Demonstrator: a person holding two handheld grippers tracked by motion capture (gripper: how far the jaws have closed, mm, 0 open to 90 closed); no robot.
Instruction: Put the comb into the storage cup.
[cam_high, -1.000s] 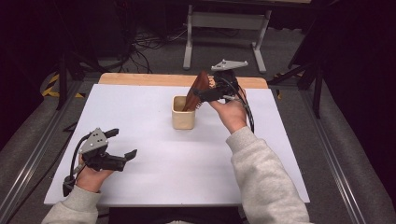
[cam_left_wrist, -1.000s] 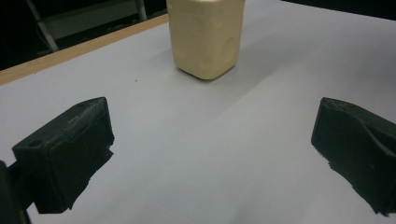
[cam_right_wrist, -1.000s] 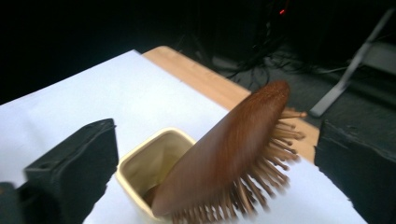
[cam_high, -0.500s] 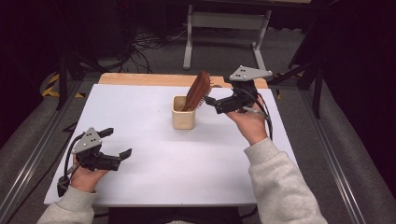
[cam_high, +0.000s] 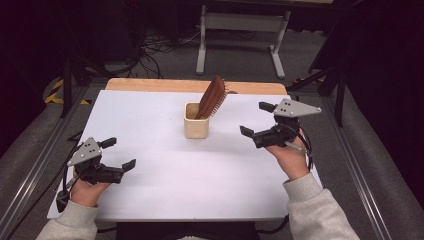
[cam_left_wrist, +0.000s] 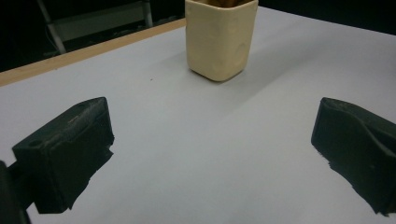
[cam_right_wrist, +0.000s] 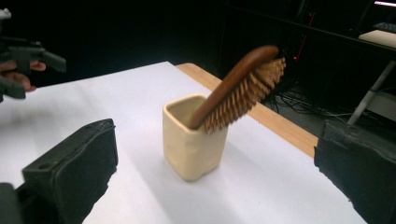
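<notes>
The brush (cam_high: 212, 97) stands handle-down in the cup (cam_high: 196, 127) mid-desk (cam_high: 150, 125), leaning toward the right rim. Both claws, right (cam_high: 257, 121) and left (cam_high: 119, 153), are spread and empty. The top-heavy lean could tip the cup if a claw bumps it.

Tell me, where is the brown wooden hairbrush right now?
In the high view the brown wooden hairbrush stands tilted in the cream square cup, mid-table near the far edge, left of the right gripper, untouched.

Hairbrush handle (cam_right_wrist: 198, 116) hidden inside cup (cam_right_wrist: 187, 154)
</notes>
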